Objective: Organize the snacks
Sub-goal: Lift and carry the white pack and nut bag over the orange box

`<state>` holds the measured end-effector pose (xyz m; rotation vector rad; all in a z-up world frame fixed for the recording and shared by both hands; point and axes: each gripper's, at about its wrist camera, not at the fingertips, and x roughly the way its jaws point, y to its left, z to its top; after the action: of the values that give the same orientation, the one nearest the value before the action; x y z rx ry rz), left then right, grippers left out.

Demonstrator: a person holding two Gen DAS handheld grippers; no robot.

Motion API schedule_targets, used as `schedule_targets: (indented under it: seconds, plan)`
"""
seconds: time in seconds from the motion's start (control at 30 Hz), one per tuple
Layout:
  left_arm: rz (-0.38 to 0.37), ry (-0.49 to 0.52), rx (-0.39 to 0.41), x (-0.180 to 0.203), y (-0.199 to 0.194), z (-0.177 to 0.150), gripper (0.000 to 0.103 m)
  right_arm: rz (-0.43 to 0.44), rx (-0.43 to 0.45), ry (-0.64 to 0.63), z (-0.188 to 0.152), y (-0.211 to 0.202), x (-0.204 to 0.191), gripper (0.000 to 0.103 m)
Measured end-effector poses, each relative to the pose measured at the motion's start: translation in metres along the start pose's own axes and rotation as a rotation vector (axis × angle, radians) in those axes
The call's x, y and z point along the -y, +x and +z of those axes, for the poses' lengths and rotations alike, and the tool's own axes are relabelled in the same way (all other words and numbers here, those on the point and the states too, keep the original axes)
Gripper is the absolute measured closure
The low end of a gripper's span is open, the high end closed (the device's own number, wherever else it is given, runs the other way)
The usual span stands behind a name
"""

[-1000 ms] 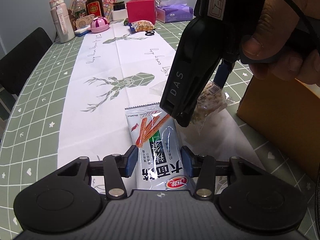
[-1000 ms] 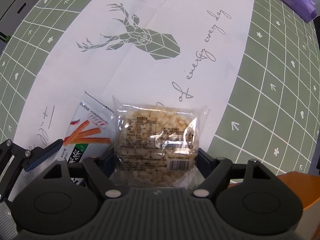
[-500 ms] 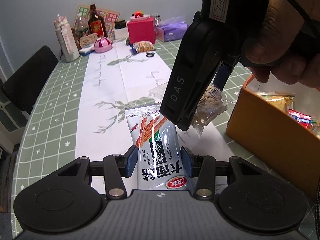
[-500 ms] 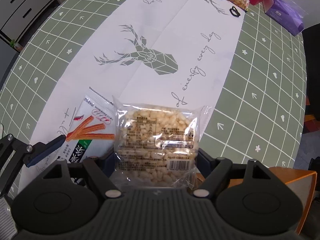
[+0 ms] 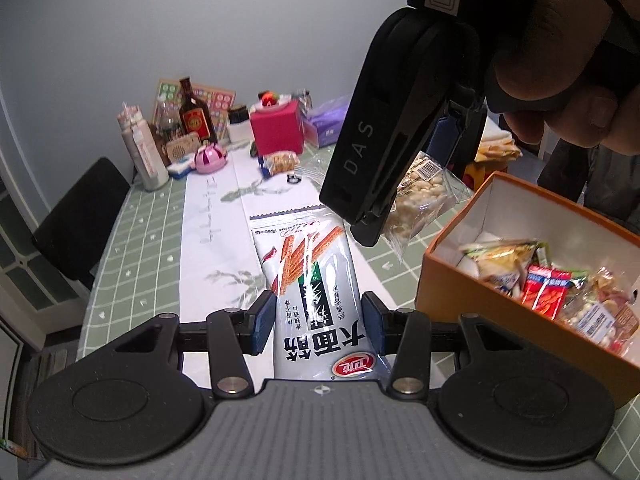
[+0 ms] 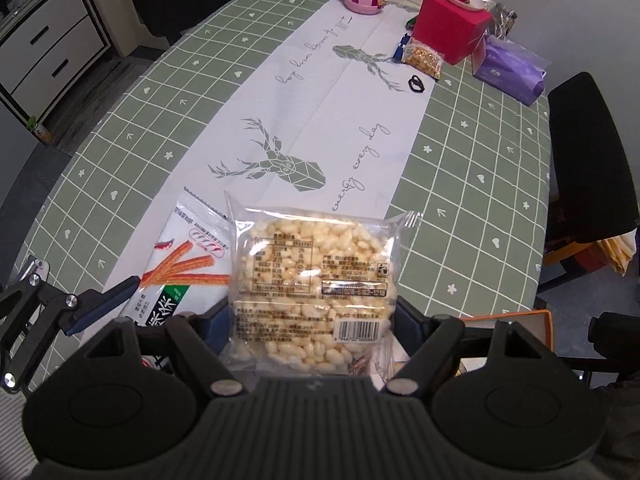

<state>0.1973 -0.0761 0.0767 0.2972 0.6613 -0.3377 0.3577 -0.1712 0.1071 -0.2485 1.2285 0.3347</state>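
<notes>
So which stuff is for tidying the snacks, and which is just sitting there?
For the job: spicy stick packet in left tongs; puffed rice packet in right tongs; orange box.
Just lying about: pink box, purple tissue pack, brown bottle.

- Both views lit evenly and fairly bright, soft indoor light, seemingly from overhead.
- White glare streaks run down the silver snack packet (image 5: 316,280); the clear rice-puff bag (image 6: 312,276) glints along its crinkled top edge.
- Heavy fisheye bending: the counter (image 6: 480,168) grid curves away, corners go black.
- The person's hand (image 5: 560,40) looms dark, underexposed and soft.
- Far clutter stays readable, only slightly soft.
</notes>
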Motion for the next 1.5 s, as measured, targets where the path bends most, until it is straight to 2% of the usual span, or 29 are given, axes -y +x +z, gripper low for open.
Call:
schedule_targets:
  seconds: [0.5, 0.87, 1.2, 1.5]
  plan:
    - [-0.018, 0.079, 0.128, 0.05, -0.057, 0.041, 0.05, -0.069, 0.104, 0.03, -0.042, -0.1, 0.028, 0.025]
    - [-0.078, 0.161, 0.175, 0.108, -0.064, 0.063, 0.05, -0.114, 0.143, 0.1, -0.083, -0.141, 0.08, 0.025]
    - [-0.138, 0.223, 0.16, 0.152, -0.041, 0.071, 0.05, -0.125, 0.115, 0.166, -0.11, -0.127, 0.131, 0.025]
    - [-0.185, 0.24, 0.108, 0.177, -0.005, 0.066, 0.05, -0.117, 0.068, 0.218, -0.125, -0.093, 0.169, 0.025]
